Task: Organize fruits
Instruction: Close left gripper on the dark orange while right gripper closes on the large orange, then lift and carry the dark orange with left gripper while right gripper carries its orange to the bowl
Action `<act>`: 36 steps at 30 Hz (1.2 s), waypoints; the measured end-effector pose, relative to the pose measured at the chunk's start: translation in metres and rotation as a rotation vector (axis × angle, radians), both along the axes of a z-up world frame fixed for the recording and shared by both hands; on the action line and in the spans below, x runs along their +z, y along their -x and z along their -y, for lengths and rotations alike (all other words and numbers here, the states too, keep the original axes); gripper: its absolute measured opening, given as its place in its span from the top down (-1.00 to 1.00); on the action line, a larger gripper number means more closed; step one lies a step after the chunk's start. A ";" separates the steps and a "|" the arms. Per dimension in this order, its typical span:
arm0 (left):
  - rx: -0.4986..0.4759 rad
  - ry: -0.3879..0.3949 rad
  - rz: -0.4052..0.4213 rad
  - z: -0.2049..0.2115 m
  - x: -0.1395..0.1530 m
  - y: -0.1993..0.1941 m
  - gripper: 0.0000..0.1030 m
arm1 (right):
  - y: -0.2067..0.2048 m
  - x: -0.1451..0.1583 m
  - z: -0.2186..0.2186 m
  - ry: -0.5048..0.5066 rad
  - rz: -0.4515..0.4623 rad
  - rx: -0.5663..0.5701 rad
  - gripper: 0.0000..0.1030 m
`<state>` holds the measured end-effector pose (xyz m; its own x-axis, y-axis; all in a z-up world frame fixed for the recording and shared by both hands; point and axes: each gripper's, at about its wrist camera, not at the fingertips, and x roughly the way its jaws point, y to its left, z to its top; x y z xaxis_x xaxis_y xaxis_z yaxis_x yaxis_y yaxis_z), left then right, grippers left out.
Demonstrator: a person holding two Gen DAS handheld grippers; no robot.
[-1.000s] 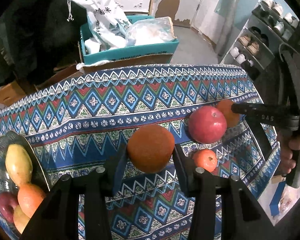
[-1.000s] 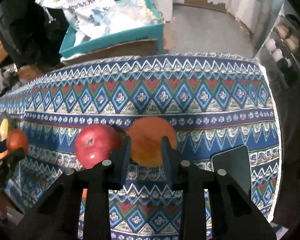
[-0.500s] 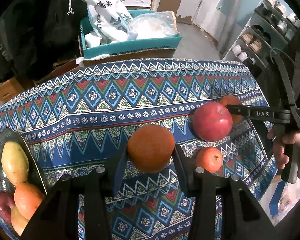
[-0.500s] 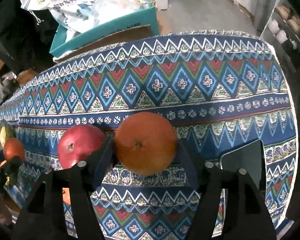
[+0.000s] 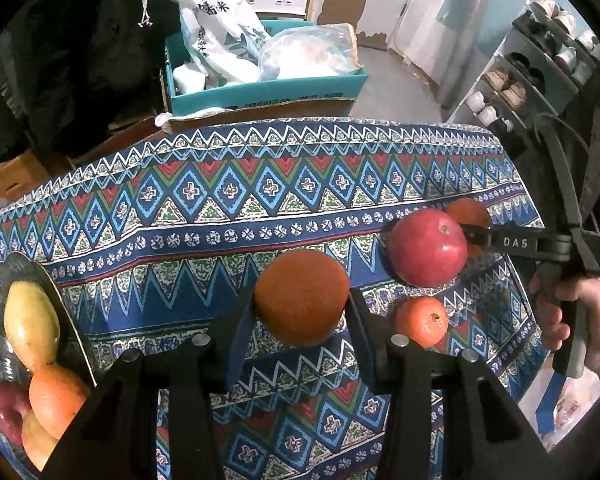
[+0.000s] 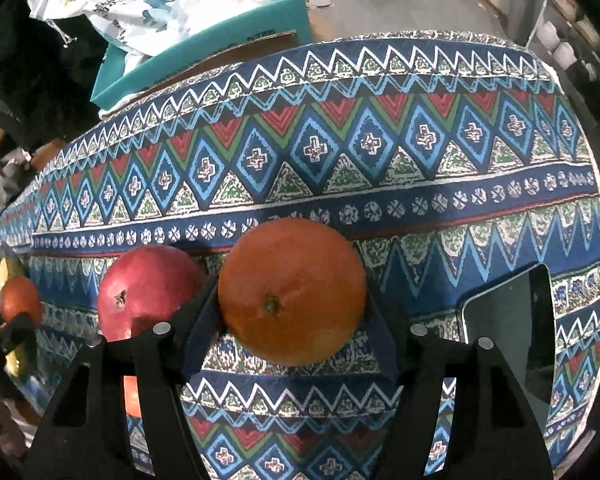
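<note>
Meanwhile we held one orange (image 5: 301, 297) clenched in our left gripper (image 5: 301, 312) above the open counter (image 5: 260, 184), while our right gripper's (image 6: 292, 320) jaws were closing around another orange (image 6: 292, 290) near the right edge.

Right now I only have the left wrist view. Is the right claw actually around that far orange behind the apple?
Observer: Yes. The right wrist view shows the far orange between the right claw fingers. The jaws are closing and the pads seem to be on both its sides.
Operator: Anything next to it I can't see?
Observer: A dark flat device lies on the cloth, on the side away from the apple and apart from the orange.
</note>
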<state>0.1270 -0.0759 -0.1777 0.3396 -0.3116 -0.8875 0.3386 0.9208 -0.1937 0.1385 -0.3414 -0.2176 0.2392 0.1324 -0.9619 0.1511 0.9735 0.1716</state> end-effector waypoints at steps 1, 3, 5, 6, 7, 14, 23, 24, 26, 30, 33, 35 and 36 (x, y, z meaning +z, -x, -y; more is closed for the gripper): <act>0.001 0.000 0.002 -0.001 0.002 0.001 0.10 | 0.002 0.002 -0.003 0.021 0.012 0.004 -0.31; 0.004 0.003 0.010 -0.001 0.006 0.003 0.10 | 0.007 0.008 -0.005 0.045 0.032 0.005 -0.31; 0.007 0.000 0.021 -0.003 0.011 0.005 0.10 | 0.010 0.017 -0.010 0.062 0.061 0.009 -0.31; 0.008 -0.001 0.029 -0.003 0.015 0.006 0.10 | 0.012 0.023 -0.014 0.078 0.076 0.017 -0.31; 0.010 -0.002 0.038 -0.003 0.018 0.007 0.10 | 0.015 0.031 -0.019 0.110 0.099 0.026 -0.31; 0.015 -0.009 0.110 -0.008 0.050 0.020 0.10 | 0.030 0.079 -0.038 0.173 0.208 0.066 -0.31; 0.016 -0.009 0.183 -0.020 0.084 0.035 0.10 | 0.054 0.128 -0.055 0.128 0.302 0.066 -0.31; 0.019 -0.004 0.192 -0.022 0.090 0.038 0.10 | 0.056 0.134 -0.058 0.125 0.314 0.068 -0.31; 0.024 0.001 0.208 -0.027 0.100 0.041 0.10 | 0.061 0.144 -0.063 0.117 0.342 0.074 -0.31; 0.032 0.007 0.249 -0.034 0.120 0.049 0.10 | 0.071 0.166 -0.072 0.112 0.395 0.088 -0.31; 0.039 0.018 0.267 -0.041 0.133 0.054 0.10 | 0.076 0.183 -0.080 0.111 0.435 0.105 -0.31; 0.046 0.021 0.282 -0.046 0.141 0.057 0.10 | 0.079 0.194 -0.086 0.109 0.456 0.112 -0.31; 0.049 0.023 0.289 -0.049 0.144 0.058 0.10 | 0.081 0.198 -0.088 0.106 0.465 0.116 -0.31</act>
<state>0.0688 -0.0273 -0.0336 0.5922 -0.3077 -0.7447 0.3382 0.9338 -0.1169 0.0580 -0.2537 -0.0199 0.6361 0.0904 -0.7663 -0.0283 0.9952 0.0939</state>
